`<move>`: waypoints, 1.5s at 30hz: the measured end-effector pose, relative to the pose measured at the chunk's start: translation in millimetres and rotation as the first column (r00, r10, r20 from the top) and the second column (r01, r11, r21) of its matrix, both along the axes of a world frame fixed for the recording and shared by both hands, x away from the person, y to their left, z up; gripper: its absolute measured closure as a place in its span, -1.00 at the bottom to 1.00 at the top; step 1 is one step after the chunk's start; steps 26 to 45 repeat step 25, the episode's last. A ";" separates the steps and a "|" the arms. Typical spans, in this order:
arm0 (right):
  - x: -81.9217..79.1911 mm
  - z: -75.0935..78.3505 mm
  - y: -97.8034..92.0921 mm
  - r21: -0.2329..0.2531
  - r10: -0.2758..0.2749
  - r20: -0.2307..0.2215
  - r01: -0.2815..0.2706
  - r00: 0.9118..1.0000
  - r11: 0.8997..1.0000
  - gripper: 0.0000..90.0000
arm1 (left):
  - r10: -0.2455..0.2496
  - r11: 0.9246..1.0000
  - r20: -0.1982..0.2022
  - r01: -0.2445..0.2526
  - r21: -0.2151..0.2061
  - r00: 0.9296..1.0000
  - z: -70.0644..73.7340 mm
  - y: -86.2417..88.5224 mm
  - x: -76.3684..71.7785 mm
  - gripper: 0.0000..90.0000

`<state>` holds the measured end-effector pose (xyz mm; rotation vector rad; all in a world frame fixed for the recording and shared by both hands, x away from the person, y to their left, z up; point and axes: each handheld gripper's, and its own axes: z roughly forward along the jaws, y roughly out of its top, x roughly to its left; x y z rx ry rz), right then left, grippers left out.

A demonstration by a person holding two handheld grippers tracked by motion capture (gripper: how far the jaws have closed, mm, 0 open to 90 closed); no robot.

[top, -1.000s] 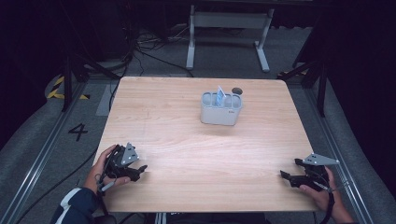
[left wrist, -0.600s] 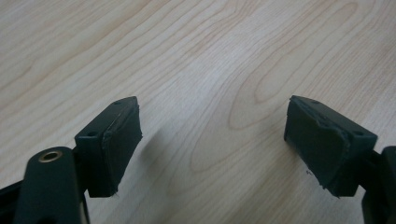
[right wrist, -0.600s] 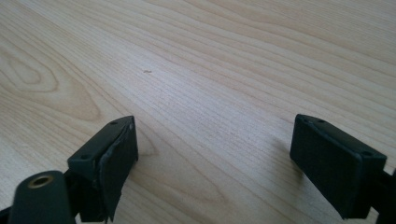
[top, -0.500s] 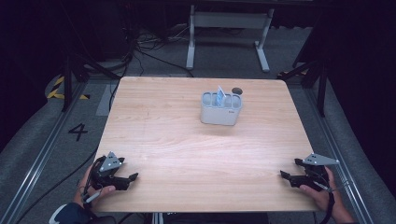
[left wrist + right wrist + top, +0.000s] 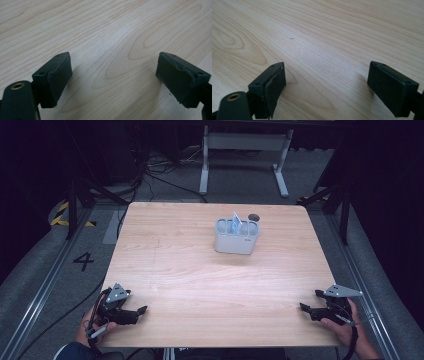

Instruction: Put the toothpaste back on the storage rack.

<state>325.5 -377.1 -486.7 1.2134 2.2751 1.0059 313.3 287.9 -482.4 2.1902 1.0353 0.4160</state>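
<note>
A light wooden tabletop [image 5: 210,280] with rounded corners is seen from the high view, standing on a grey floor [image 5: 50,285] on which a black numeral 4 [image 5: 83,261] is painted. The left gripper [image 5: 136,312], a black two-jaw tool topped by a grey three-cornered plate, is held in a hand [image 5: 92,327] at the near left corner of the tabletop, low over the wood and pointed toward the right. In the left gripper view, the left gripper [image 5: 113,82] is shown with its jaws spread wide, bare wood grain being seen between the two black pads [image 5: 58,75] and nothing being held. The right gripper [image 5: 306,309], of the same build, is held in the other hand [image 5: 345,327] at the near right corner, pointed toward the left. In the right gripper view, the right gripper [image 5: 327,83] is likewise shown wide open and empty, with its pads [image 5: 274,86] just above the tabletop. A pale grey rectangular plastic holder with several compartments [image 5: 236,236] is placed toward the far side of the tabletop, somewhat right of centre and well apart from both grippers. A small blue and white card-like item [image 5: 236,221] is stood upright in one of its middle compartments. A small dark round object [image 5: 253,216] is seen just behind the holder; what it is cannot be told. The metal legs of a grey stand [image 5: 245,150] are seen on the floor beyond the far edge.
</note>
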 end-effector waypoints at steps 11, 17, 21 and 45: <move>0.0 0.0 0.0 0.000 0.000 0.000 0.000 1.000 1.000 -0.66 | 0.001 1.000 -0.001 -0.001 0.010 1.000 0.4 -1.3 1.0 -0.75; 0.1 0.0 0.0 0.000 0.001 0.000 -0.001 1.000 1.000 -0.66 | 0.000 1.000 -0.002 0.000 0.009 1.000 0.4 -1.3 1.1 -0.75; 0.2 0.0 0.0 0.001 0.002 0.000 -0.002 1.000 1.000 -0.66 | -0.003 1.000 -0.001 0.003 0.012 1.000 0.6 -1.1 1.3 -0.75; 0.3 0.0 0.0 0.001 0.003 0.000 -0.003 1.000 1.000 -0.66 | -0.001 1.000 -0.006 0.001 0.010 1.000 0.1 -2.6 2.4 -0.81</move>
